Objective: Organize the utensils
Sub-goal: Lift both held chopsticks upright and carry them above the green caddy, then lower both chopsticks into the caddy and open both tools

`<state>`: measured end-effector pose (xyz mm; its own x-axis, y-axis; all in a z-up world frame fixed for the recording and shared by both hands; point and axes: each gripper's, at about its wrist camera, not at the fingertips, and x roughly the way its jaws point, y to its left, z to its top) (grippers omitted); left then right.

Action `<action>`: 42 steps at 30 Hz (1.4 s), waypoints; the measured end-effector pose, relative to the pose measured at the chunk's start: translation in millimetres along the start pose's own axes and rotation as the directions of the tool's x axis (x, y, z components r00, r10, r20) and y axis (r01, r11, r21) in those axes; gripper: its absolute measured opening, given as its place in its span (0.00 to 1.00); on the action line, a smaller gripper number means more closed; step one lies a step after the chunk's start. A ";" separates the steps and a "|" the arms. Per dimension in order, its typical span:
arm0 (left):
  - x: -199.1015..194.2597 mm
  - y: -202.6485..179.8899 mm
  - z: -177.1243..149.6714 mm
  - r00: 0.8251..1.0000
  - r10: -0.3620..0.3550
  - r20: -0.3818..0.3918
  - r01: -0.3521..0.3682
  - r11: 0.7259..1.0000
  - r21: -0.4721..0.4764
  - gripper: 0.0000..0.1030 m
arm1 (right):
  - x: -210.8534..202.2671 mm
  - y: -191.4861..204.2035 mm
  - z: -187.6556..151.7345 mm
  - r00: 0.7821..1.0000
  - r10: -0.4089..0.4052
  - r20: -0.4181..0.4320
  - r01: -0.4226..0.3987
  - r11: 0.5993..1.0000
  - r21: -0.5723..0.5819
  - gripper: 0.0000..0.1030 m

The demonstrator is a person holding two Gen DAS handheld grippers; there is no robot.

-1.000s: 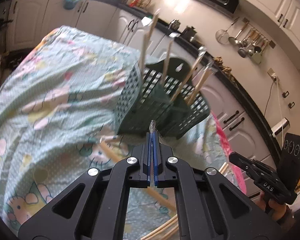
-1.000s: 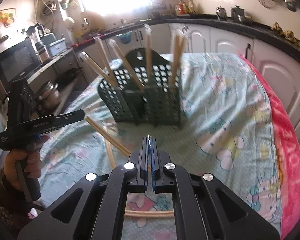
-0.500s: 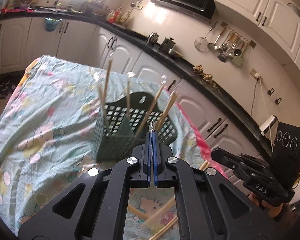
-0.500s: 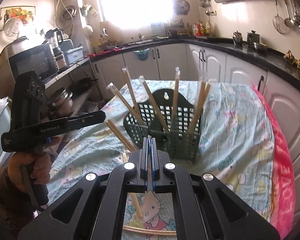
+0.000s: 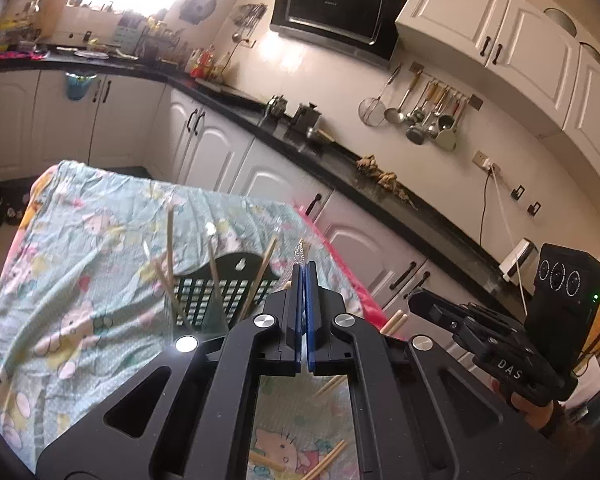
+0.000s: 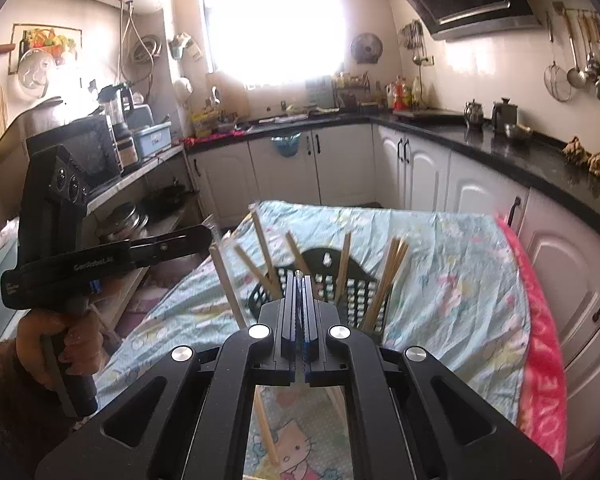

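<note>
A dark green slotted utensil basket (image 5: 216,292) stands on the table with several plastic-wrapped wooden chopsticks (image 5: 169,240) upright in it; it also shows in the right wrist view (image 6: 332,276), with more chopsticks (image 6: 388,276). Loose chopsticks (image 5: 328,456) lie on the cloth under my left gripper, and others (image 6: 266,428) under my right. My left gripper (image 5: 304,272) is shut on a thin clear wrapper tip (image 5: 300,252), raised in front of the basket. My right gripper (image 6: 300,280) is shut with nothing seen in it, also raised in front of the basket.
The table has a light green cartoon-print cloth (image 5: 80,256) with a pink edge (image 6: 540,360). White cabinets and a black counter (image 5: 380,184) run behind. The right gripper appears at the right of the left view (image 5: 500,344); the left gripper at the left of the right view (image 6: 100,256).
Both grippers have lifted and pulled back from the basket, tilting upward, so the basket sits lower and smaller in both views. Both stayed shut.
</note>
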<state>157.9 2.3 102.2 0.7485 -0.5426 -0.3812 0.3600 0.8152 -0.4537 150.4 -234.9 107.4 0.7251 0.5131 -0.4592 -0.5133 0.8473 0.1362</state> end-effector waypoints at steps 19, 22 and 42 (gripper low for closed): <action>-6.6 -26.3 61.6 0.994 -0.047 0.103 0.042 0.998 0.055 0.00 | -18.3 11.2 70.8 0.986 0.013 0.165 -0.003 0.998 -0.064 0.02; -5.9 -27.9 68.9 0.992 -0.051 0.113 0.045 0.997 0.059 0.00 | -18.1 8.5 83.3 0.982 0.007 0.187 0.005 0.998 -0.064 0.02; 38.9 -13.2 67.0 0.998 -0.028 0.062 0.026 0.999 0.027 0.00 | 25.8 -33.3 111.8 0.987 -0.029 0.160 0.028 1.000 0.009 0.02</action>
<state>219.6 -16.1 147.4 0.7714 -0.5516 -0.3174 0.3945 0.8058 -0.4417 237.5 -234.6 189.1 0.8039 0.5035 -0.3166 -0.4888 0.8626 0.1307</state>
